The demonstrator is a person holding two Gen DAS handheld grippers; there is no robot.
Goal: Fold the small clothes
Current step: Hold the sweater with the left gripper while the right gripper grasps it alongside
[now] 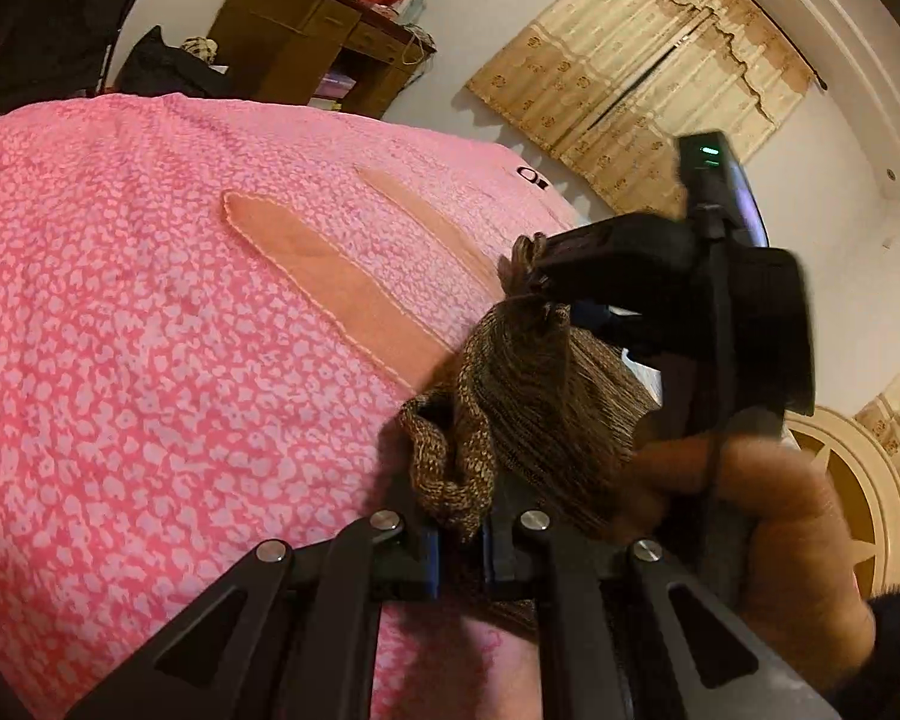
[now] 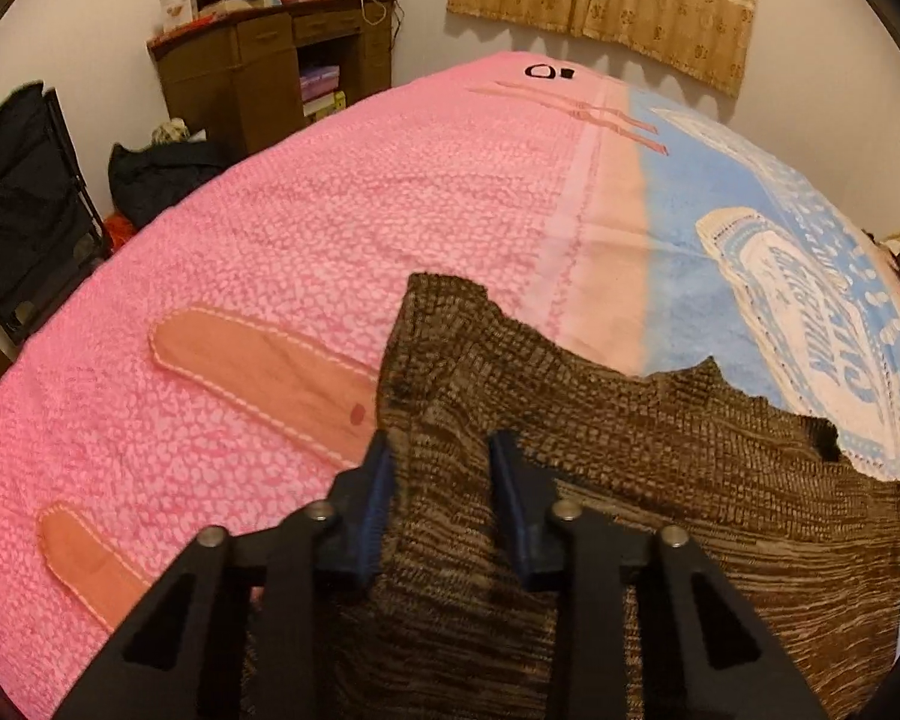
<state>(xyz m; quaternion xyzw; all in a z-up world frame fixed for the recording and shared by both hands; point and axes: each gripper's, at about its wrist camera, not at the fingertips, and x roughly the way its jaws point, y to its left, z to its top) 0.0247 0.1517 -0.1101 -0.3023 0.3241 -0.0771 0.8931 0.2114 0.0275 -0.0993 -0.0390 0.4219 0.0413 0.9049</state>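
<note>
The left gripper has its jaws pinched tight on brown knit cloth. The right gripper also clamps that cloth, jaws a little apart, with a bare hand around its handle.

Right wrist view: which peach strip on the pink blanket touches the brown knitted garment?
The upper peach strip: its right end meets the edge of the brown knitted garment. The lower strip lies apart from it, nearer the camera.
</note>
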